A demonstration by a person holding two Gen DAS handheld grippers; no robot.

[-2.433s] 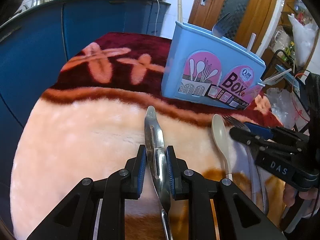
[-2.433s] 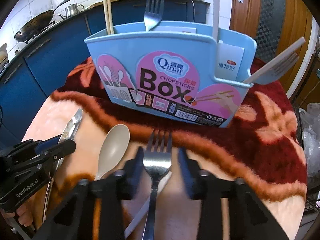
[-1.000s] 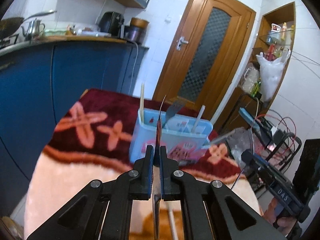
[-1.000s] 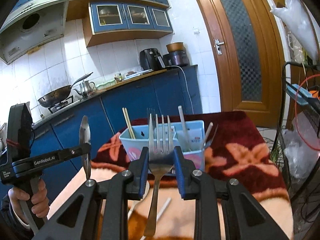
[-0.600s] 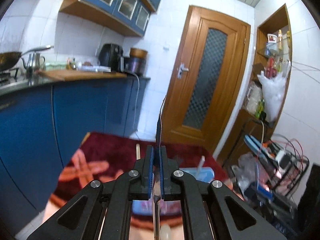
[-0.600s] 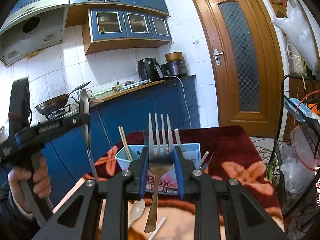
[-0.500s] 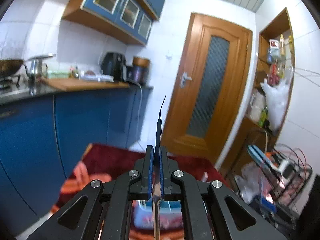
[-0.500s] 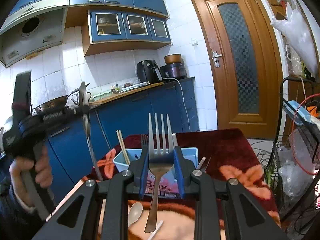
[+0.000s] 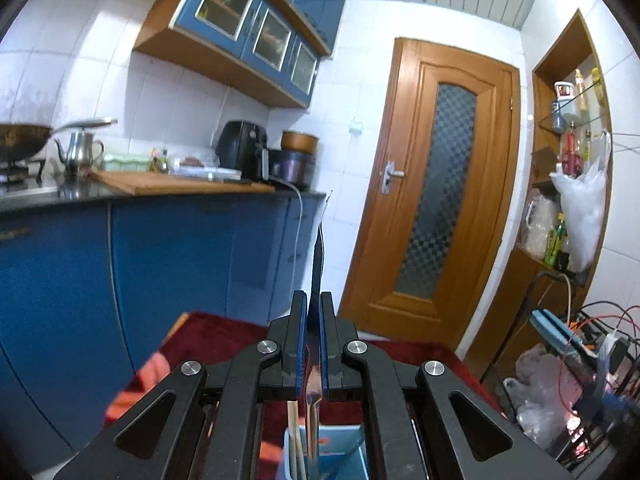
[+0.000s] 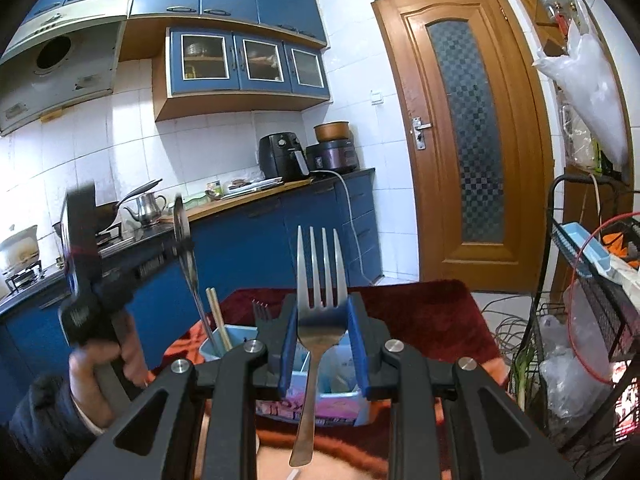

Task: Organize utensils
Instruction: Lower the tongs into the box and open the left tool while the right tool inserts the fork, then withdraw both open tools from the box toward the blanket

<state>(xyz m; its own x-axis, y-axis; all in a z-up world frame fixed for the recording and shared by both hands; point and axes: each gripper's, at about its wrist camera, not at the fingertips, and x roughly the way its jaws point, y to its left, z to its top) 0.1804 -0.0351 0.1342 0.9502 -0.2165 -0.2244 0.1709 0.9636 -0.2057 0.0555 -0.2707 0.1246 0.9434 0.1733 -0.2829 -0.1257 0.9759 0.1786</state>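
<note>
My left gripper (image 9: 314, 312) is shut on a metal spoon (image 9: 317, 264) held upright, seen edge-on. Its handle hangs down into the left end of the blue utensil box (image 9: 340, 452), beside wooden chopsticks (image 9: 294, 432). In the right wrist view the left gripper (image 10: 182, 246) holds the spoon (image 10: 185, 232) above the box's (image 10: 320, 396) left compartment with the chopsticks (image 10: 218, 320). My right gripper (image 10: 320, 316) is shut on a metal fork (image 10: 320, 304), tines up, in front of the box. A dark fork (image 10: 261, 312) stands in the box.
The box stands on a table with a red and peach furry cloth (image 10: 432, 312). Blue kitchen cabinets (image 9: 160, 264) stand behind, a wooden door (image 9: 436, 200) at the back. A wire rack with bags and cables (image 10: 592, 320) stands at the right.
Both grippers rose from the table with the spoon and the fork. The left gripper has moved over the box and lowered the spoon's handle into its left end. The fork stays held upright.
</note>
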